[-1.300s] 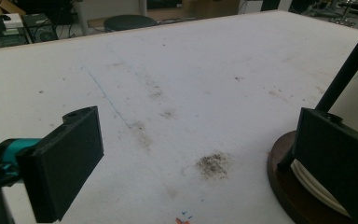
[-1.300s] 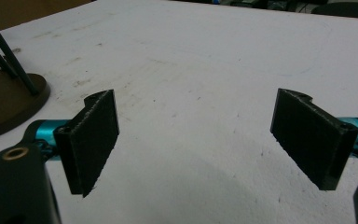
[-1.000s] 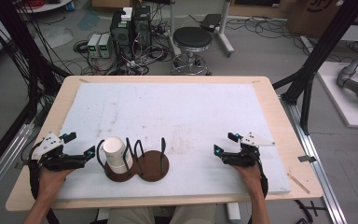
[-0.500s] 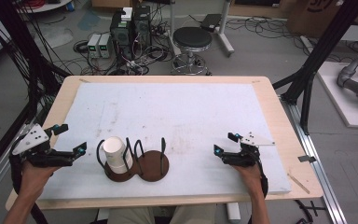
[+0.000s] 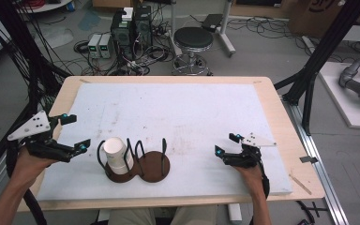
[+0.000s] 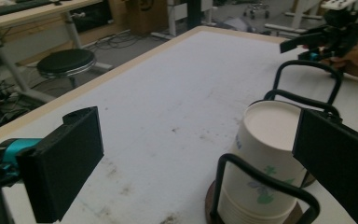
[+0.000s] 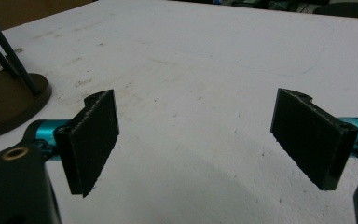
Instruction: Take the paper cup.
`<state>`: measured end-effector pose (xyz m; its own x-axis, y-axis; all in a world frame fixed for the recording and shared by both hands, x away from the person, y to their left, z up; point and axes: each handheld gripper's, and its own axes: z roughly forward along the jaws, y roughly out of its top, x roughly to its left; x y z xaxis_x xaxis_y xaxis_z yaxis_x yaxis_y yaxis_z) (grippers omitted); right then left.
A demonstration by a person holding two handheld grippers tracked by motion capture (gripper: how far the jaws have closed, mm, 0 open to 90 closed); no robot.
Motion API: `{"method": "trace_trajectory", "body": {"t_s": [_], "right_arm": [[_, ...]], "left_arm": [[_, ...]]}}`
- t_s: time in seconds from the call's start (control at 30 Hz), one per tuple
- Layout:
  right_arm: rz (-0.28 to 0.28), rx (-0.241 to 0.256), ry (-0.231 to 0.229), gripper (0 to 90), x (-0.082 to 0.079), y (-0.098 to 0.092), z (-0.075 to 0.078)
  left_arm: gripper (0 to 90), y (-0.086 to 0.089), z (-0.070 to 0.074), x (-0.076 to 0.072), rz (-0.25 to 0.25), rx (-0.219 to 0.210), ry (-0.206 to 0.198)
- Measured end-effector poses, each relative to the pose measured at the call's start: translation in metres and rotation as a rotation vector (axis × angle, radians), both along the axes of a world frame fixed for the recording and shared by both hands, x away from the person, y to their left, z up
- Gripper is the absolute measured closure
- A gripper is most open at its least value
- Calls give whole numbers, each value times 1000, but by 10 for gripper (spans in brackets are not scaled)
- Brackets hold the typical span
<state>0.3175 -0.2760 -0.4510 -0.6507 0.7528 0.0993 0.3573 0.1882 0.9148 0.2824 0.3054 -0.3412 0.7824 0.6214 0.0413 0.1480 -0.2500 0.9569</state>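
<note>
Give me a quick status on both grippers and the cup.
Left gripper open, off the table's left edge. Right gripper open, empty. Paper cup upside down in holder. Nothing between.

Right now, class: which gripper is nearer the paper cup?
Left. The left gripper hovers just left of the paper cup; the right gripper rests far to its right.

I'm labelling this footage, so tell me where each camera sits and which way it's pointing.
High view: above the person's side, looking forward and down on the table; forearms, left gripper, right gripper.
Left gripper view: on the left gripper, facing the paper cup in the wire cup holder; own open jaws.
Right gripper view: on the right gripper, low over the white mat; own open jaws.
High and left gripper views share the cup.
</note>
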Motion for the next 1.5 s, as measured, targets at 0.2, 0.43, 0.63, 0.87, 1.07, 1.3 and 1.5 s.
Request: {"method": "trace_trajectory", "body": {"t_s": [0.2,0.43,0.63,0.87,1.07,1.3,1.5], "right_arm": [[1,-8,-2,155,0,0,0],[-3,1,2,155,0,0,0],[-4,-3,2,155,0,1,0],[-2,-3,0,155,0,1,0],[-1,-5,3,155,0,1,0],[0,-7,-1,155,-1,1,0],[-1,-9,-9,155,0,1,0]], "left_arm": [[17,-8,15,6,-111,35,2],[18,-17,27,12,-213,93,17],[18,-30,36,20,-291,169,39],[18,-46,38,25,-352,270,68],[18,-59,35,27,-379,353,94],[18,-76,37,32,-427,491,137],[18,-87,36,33,-453,570,140]]}}
